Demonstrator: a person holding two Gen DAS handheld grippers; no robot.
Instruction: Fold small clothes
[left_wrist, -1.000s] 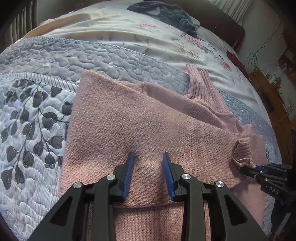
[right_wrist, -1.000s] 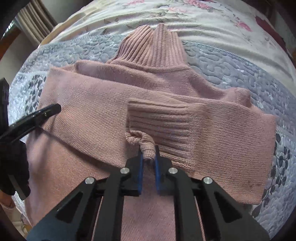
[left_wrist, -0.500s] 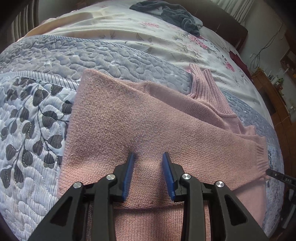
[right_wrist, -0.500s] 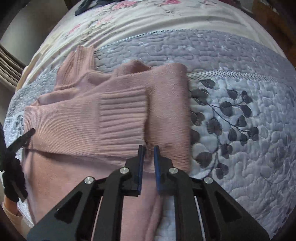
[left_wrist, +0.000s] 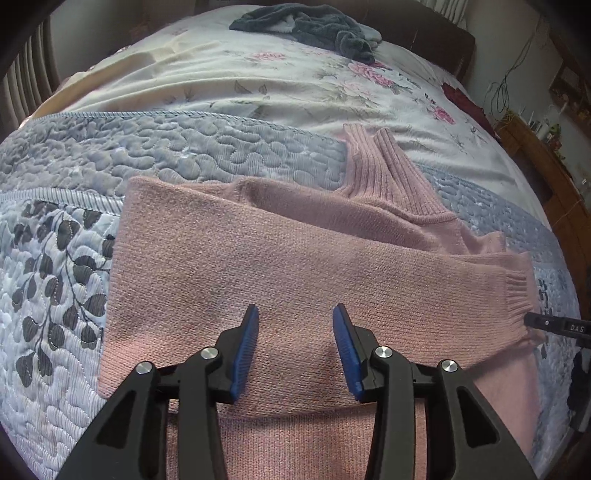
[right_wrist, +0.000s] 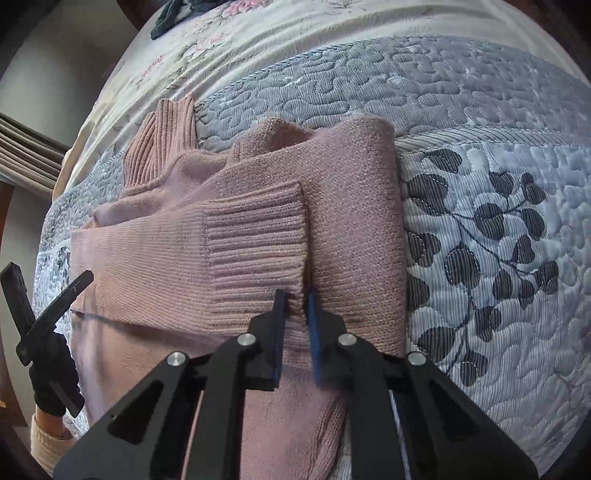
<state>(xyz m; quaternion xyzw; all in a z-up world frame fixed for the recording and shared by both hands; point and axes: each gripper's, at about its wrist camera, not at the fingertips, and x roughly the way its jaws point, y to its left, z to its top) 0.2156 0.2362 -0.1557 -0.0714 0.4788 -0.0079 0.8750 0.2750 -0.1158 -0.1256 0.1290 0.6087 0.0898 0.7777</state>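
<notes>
Sleeve cuff (right_wrist: 258, 236) dragged across; right claw (right_wrist: 295, 314) pinching.

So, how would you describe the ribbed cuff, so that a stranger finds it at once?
On the blue quilt lies a pink sweater. One sleeve is folded across its body, and the cuff ends it, at the right gripper. Its ribbing sets it apart from the plain knit around.

Text on right gripper (left_wrist: 532, 320): white letters "DAS" on its black finger, seen at the right edge of the left wrist view.
Other text: none can be read on the other things in both views.
</notes>
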